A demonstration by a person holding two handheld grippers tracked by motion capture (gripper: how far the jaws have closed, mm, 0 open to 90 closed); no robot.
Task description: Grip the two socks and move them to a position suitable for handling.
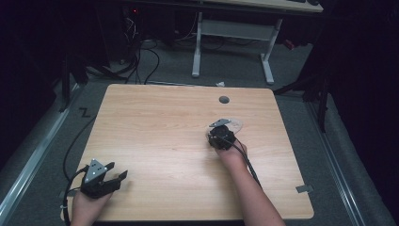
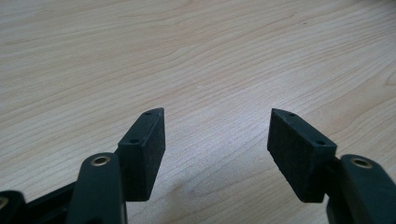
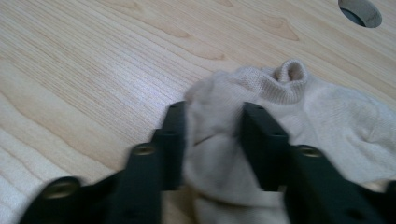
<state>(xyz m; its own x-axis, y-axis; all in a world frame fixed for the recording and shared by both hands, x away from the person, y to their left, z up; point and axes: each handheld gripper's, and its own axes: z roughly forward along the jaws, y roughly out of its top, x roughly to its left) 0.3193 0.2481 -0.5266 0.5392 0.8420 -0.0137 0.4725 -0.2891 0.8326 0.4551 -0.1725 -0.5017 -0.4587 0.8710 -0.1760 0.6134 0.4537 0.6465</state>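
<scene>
A cream sock (image 3: 327,112) lies crumpled on the wooden table (image 1: 160,122), right of centre and just in front of the round cable hole (image 1: 224,100). My right gripper (image 3: 214,112) points down at its near end; a bunched fold of the cloth fills the gap between the two black jaws and both pads touch it. From above, the right gripper (image 1: 224,130) covers most of the sock (image 1: 236,125). My left gripper (image 1: 118,170) rests at the near left corner, open, with bare wood between its jaws (image 2: 217,114).
The cable hole (image 3: 360,11) sits just beyond the sock. A small grey tab (image 1: 304,189) lies near the table's right front corner. Past the far edge stand white desk legs (image 1: 196,47) and floor cables (image 1: 141,61).
</scene>
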